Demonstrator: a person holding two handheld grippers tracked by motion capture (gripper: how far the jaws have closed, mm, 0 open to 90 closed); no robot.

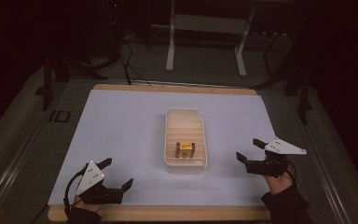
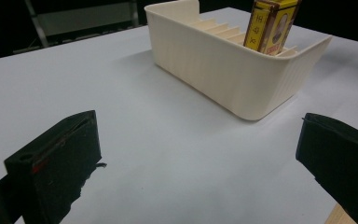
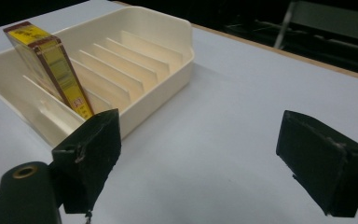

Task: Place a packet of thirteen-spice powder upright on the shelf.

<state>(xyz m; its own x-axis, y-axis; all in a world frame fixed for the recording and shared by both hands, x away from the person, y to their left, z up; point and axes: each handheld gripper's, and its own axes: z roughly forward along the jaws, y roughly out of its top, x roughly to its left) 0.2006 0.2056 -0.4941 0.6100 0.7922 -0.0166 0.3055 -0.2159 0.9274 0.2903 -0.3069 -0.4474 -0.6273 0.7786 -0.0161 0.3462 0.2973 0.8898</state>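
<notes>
Both tongs, left gripper [image 1: 120,174] at 7 o'clock and right gripper [image 1: 248,150] at 4, are spread apart, nothing held. One yellow box [image 1: 185,149] is already slotted upright in the cream tray [image 1: 169,135]; the other slots look unfilled, so it's probably either finished or barely started.

A wooden table [image 1: 168,213] was covered almost entirely by a pale blue-white sheet [image 1: 121,135], with bare wood left showing along the near and far edges. A cream slotted tray [image 1: 170,122] was set directly on the sheet, slightly right of centre, its long side running from near to far. A yellow box [image 1: 185,148] was stood upright in one of the tray's nearer slots.
</notes>
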